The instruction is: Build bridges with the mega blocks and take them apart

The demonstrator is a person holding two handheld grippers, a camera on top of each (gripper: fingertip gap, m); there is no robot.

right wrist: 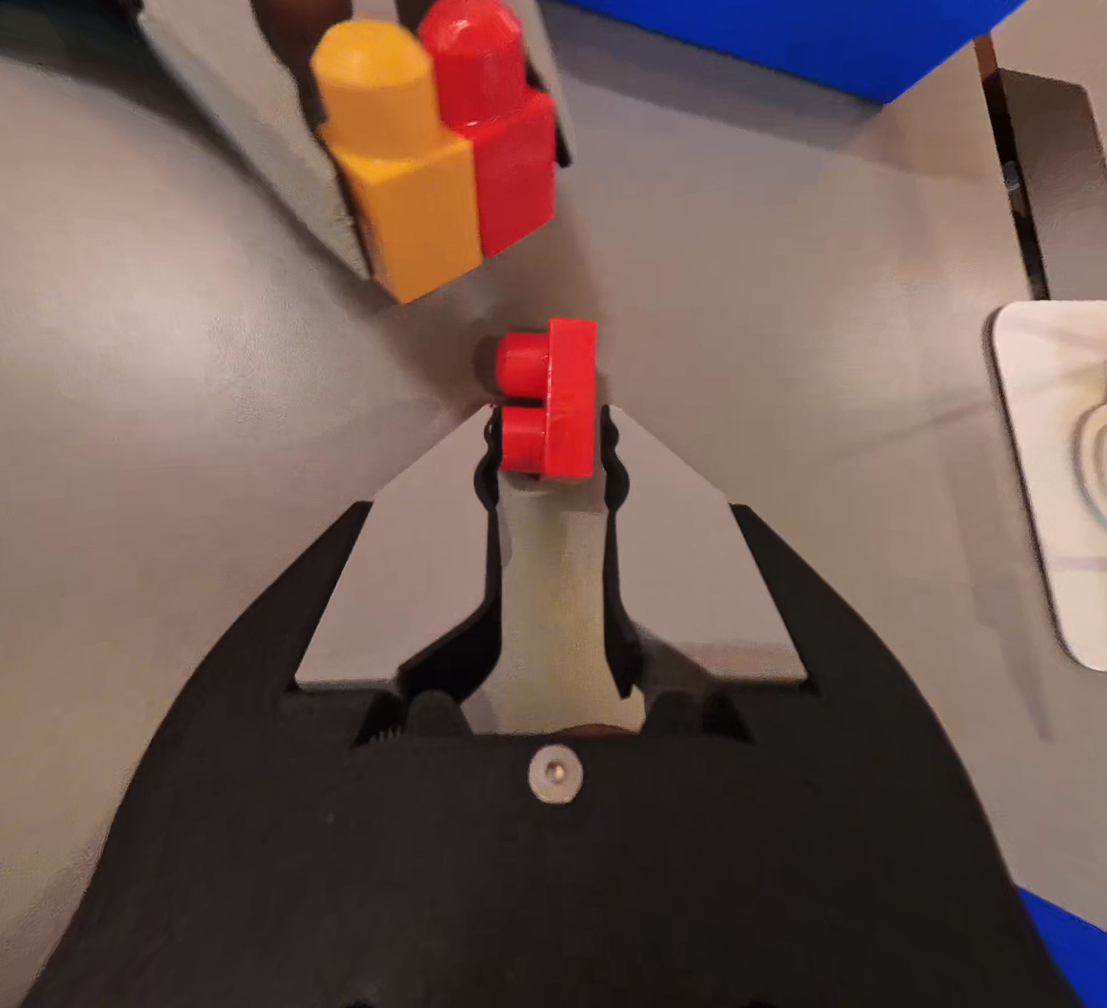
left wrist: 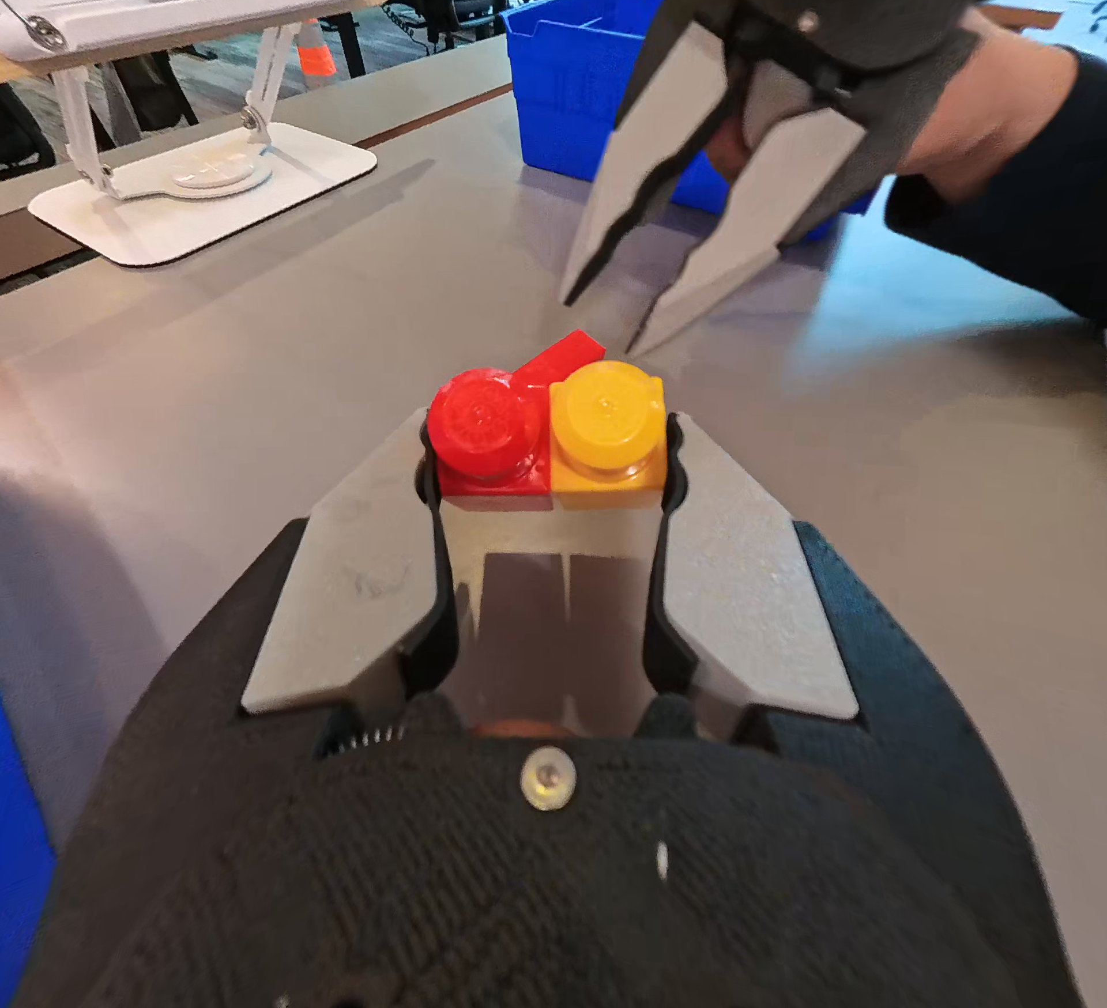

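In the left wrist view, my left tool (left wrist: 548, 452) clamps a red single-stud plastic block (left wrist: 488, 443) and a yellow single-stud plastic block (left wrist: 608, 434) side by side above the grey desk (left wrist: 209, 410). My right tool (left wrist: 599, 326) hangs beyond them, fingers parted and empty.

In the right wrist view, a flat red two-stud plastic block (right wrist: 551, 404) lies on its edge on the desk, just ahead of the right tool's open tips, apart from the held pair.

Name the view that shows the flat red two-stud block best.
Right wrist view: the flat red two-stud block lies on its side, both studs visible. In the left wrist view only a corner shows behind the held red and yellow blocks.
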